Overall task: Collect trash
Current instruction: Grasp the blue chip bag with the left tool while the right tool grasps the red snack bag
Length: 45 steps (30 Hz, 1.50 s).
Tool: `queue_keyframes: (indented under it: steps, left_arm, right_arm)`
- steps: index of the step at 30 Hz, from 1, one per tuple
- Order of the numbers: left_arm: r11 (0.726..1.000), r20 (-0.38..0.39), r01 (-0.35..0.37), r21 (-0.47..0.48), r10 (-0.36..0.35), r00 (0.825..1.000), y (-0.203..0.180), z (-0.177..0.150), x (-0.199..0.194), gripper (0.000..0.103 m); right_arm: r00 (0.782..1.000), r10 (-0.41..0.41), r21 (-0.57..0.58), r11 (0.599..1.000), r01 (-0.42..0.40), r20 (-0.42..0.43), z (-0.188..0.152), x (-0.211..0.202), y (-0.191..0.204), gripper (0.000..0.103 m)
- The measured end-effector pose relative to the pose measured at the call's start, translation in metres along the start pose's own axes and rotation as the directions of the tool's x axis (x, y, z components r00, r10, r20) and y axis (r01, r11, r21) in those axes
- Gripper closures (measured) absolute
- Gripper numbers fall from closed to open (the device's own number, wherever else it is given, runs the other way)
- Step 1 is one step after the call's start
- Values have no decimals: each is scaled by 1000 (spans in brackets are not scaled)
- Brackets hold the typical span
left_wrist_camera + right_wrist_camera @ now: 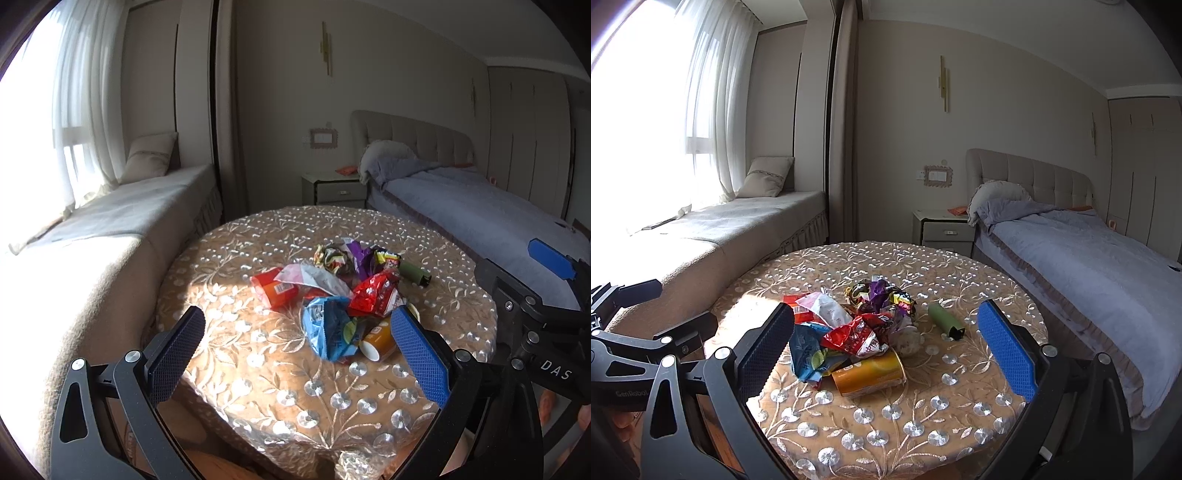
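Filling most of both views, the round worktop (pixel 923 266) under its embroidered cloth stood between the window seat (pixel 746 221) and the bed (pixel 1089 251), and it carried all the trash in one loose heap near its middle, probably gathered there so that either claw could reach it from the near edge.

The left claw (pixel 297 332) hung above the near rim with its jaws spread wide and nothing between the pads, the heap framed in the gap. The right claw (pixel 886 332) was likewise wide apart and empty, hovering over the same edge just beside its partner; neither touched any trash. Both seemed poised for a first pick, so the collecting looked barely begun.

Within the heap, the orange cup (pixel 868 374) lay tipped on its side nearest the claws, its mouth toward the left one, and seemed the easiest rigid thing to pinch. The blue wrapper (pixel 328 328) sat crumpled against it, partly over its base, so lifting the cup might drag the wrapper along. The red wrapper (pixel 376 295) rested on top just behind, with an orange-red packet (pixel 275 288) and a pale pink-white wrapper (pixel 314 275) overlapping to the left. A knot of purple and multicoloured foil (pixel 879 295) lay farthest back. The small green cylinder (pixel 943 319) lay apart to the right, clear of the rest. No bin showed in either view.
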<state>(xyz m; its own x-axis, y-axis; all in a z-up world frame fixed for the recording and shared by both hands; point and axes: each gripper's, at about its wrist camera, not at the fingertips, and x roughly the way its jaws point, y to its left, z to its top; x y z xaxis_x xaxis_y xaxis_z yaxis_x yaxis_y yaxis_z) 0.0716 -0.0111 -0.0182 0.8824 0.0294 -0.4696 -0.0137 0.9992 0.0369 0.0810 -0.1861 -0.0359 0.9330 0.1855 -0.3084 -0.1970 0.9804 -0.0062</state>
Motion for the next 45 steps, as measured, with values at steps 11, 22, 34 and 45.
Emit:
queue_keyframes:
  steps: [11,22,34,45]
  left_arm:
    - [1000,-90,18,3,-17,996,1,-5,53,5]
    - [998,-191,46,48,-36,981,-3,-19,112,5]
    - [982,-278,183,54,-161,947,-16,-23,178,5]
    - [978,-266,206,-14,-202,943,-12,-28,186,38]
  right_arm:
    - [995,-11,1,1000,11,-97,-9,49,-4,4]
    - [978,35,23,999,-31,-205,-21,103,-8,4]
    - [937,85,70,995,-65,-338,-30,176,-5,4]
    - [937,153,75,988,-136,-315,-35,173,1,55]
